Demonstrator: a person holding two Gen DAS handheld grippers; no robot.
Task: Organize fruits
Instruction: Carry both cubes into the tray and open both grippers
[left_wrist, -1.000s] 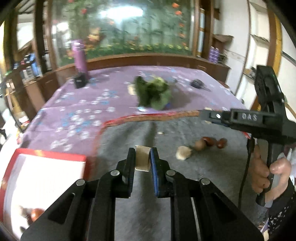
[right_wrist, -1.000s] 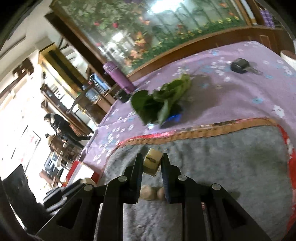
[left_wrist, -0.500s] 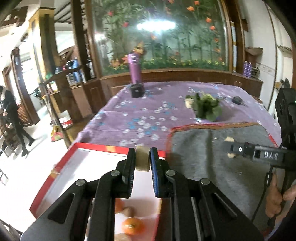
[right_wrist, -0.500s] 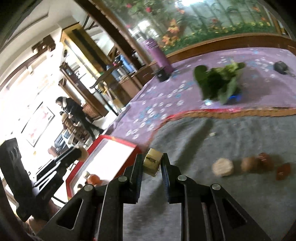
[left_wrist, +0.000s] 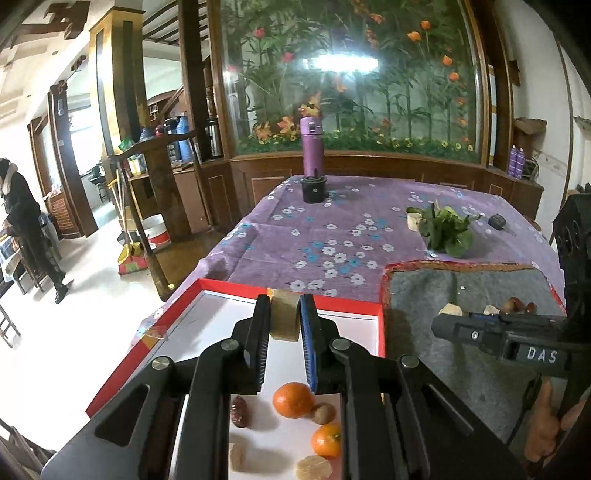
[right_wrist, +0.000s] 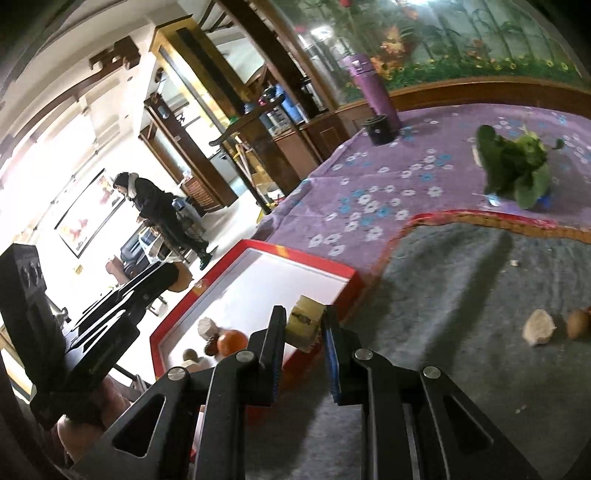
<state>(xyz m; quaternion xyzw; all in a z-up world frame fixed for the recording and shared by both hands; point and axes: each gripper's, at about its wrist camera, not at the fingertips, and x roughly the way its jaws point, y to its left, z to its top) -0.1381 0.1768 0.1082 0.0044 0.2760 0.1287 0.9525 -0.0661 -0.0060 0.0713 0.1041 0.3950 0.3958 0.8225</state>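
Beyond tray (left_wrist: 354, 318), only left view shows key (left_wrist: 496, 221), perhaps.

Bright blown-out left doorway, lamp glare on glass, fisheye-warped edges

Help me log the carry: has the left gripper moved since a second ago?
Yes. The left gripper, jaws shut on a tan piece, moved left off the grey mat to over the red tray.
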